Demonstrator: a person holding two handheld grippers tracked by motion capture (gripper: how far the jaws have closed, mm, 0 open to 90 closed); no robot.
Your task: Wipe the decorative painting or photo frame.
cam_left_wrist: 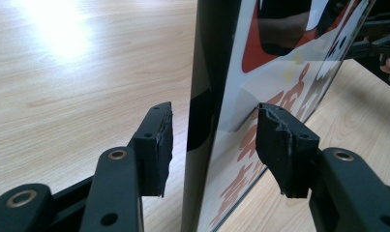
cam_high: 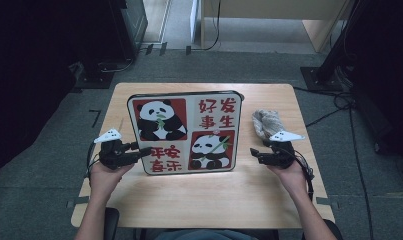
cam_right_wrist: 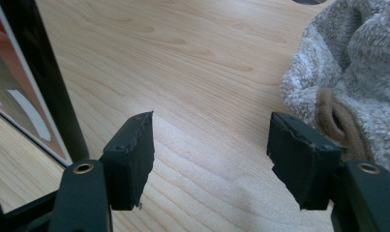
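Left gripper (cam_left_wrist: 214,145) apparently straddles panda board (cam_left_wrist: 231,96), unclamped.

Bare table (cam_high: 199,192) in front; panda board (cam_high: 185,132) and fluffy cloth (cam_high: 266,121) block behind

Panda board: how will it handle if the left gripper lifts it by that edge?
The panda board looks flat with straight edges, so probably stiff, not floppy. Its face is glossy and mirrors the room, so the pads may slip. It is wide, and the left gripper straddles one edge with gaps at both pads; once clamped there, the far side would likely sag or swing.
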